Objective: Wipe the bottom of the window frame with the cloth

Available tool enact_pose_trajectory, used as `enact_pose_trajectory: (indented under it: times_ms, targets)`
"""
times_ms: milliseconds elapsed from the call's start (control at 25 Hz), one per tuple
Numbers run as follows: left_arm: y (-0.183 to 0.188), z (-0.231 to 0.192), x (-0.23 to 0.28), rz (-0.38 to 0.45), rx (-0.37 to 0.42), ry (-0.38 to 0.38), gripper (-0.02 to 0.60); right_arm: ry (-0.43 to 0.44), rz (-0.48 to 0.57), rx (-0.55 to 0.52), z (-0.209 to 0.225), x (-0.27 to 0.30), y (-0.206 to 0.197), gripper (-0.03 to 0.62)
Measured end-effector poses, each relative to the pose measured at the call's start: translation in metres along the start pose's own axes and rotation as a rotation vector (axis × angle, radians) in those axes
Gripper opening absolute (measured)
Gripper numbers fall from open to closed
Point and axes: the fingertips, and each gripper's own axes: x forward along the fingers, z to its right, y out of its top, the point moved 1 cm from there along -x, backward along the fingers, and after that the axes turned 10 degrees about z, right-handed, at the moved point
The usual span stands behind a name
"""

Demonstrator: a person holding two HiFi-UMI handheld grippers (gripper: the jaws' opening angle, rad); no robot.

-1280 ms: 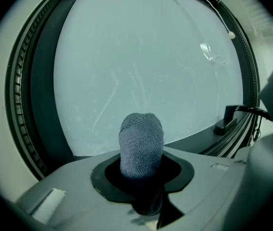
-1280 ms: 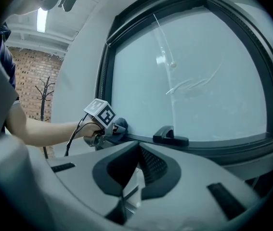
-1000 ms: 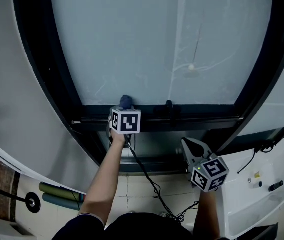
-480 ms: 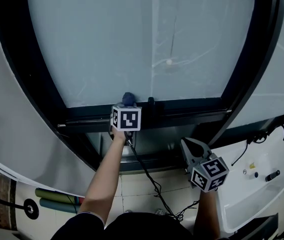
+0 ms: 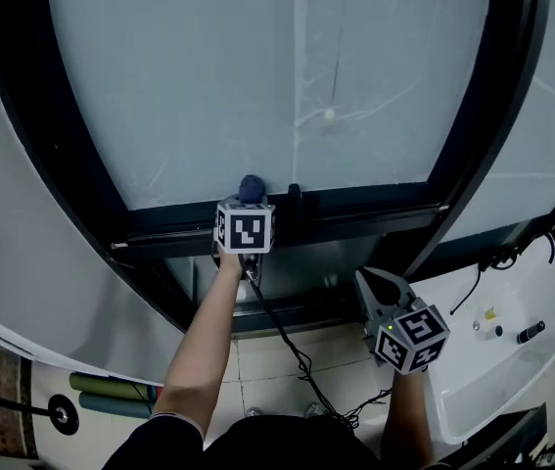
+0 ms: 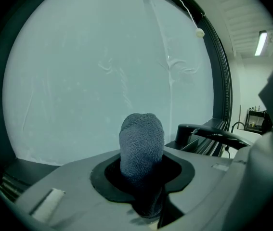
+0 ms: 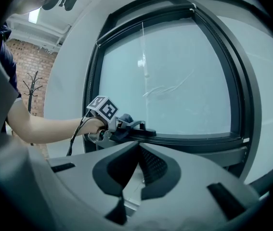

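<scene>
Both fingers of the left gripper [image 5: 248, 202] pinch the cloth [image 6: 141, 143] at the window frame's bottom rail [image 5: 375, 211], beside its handle [image 5: 295, 192]; press evenly, sliding along it. Right gripper [image 5: 379, 284], below the rail, sits closed, empty.

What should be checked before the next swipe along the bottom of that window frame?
1. Cloth firmly held: ok. The left gripper has its jaws closed on it, with the end sticking out.
2. Cloth on the bottom frame: ok. It appears to rest on the rail by the glass.
3. Path to the right free: not ok. A black handle sits just beside the cloth.
4. Right gripper out of the way: ok. It is shut, empty and held below the frame.
5. Cable slack: ok. It hangs loose under the left gripper.
6. Dirt left on the frame: cannot tell.
</scene>
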Motion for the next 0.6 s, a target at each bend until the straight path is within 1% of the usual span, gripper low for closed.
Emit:
enact_pose_trajectory:
  times_ms: [160,320,440,600]
  targets:
    - [0.011,-0.001,-0.011,0.041,-0.011,-0.030,0.129,-0.025,-0.007,-0.017,-0.018,-0.003,0.002,0.000]
    - [0.024,0.005,-0.030,0.079,-0.006,-0.069,0.129,-0.052,-0.013,-0.068,-0.031,-0.003,0.010,0.000]
    - [0.044,0.014,-0.047,0.137,-0.016,-0.097,0.129,-0.072,-0.001,-0.090,-0.032,-0.007,0.020,0.000]
    - [0.076,0.032,-0.067,0.223,-0.017,-0.125,0.129,-0.069,0.015,-0.082,-0.025,-0.012,0.022,0.000]
